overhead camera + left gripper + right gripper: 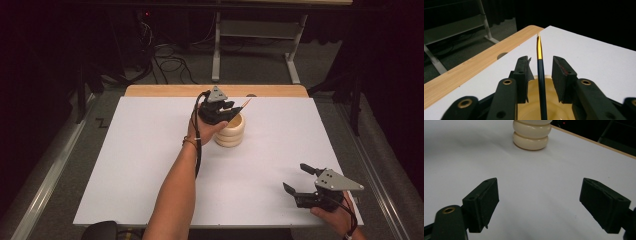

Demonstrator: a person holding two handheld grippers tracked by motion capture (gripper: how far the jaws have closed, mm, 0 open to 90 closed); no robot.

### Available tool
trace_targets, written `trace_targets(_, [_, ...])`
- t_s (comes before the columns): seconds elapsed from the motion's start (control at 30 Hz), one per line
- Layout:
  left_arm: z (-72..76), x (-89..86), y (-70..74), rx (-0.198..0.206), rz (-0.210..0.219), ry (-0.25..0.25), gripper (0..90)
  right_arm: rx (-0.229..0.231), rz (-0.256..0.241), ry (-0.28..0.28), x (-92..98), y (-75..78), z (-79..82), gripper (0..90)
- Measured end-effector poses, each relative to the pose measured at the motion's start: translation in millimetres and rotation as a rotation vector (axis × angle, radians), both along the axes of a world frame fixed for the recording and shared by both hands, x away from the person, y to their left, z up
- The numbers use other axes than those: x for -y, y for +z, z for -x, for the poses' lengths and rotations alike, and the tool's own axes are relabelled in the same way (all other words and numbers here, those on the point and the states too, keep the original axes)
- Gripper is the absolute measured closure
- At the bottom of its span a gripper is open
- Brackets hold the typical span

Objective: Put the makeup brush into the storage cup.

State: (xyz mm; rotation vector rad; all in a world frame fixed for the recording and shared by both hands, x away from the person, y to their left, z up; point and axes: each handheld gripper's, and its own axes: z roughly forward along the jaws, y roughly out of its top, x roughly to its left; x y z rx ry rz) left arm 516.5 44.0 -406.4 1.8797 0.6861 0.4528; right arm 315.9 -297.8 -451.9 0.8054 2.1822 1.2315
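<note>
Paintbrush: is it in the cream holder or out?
In: the paintbrush stands in the cream holder, leaning, between the left hand-held gripper's open jaws, untouched.

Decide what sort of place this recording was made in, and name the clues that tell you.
Probably a lab or studio set up for recording: a bare white table ringed by black curtains, loose cables on the grey floor, and a hand-held left gripper working over a cream holder.

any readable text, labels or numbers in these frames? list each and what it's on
None. The paintbrush, the cream ribbed holder, the left gripper, the right gripper and the white table carry no legible word, number or sign.
</note>
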Motion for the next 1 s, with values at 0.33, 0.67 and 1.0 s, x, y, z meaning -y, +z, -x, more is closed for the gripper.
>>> trace_targets(0.33, [8.7, -5.6, 5.2, 0.026, -0.063, 0.029, 46.9, -0.004, 0.002, 0.0, -1.8, -0.2, -0.2, 16.9])
trace_targets(0.67, [13.1, -5.9, 9.7, 0.045, -0.093, 0.045, 36.9, 0.001, 0.003, 0.007, -2.5, -1.1, -1.3, 16.9])
trace_targets(1.0, [15.9, -1.1, 13.1, 0.06, -0.133, 0.079, 20.9, 0.003, 0.011, 0.0, -1.9, -1.0, -0.7, 17.0])
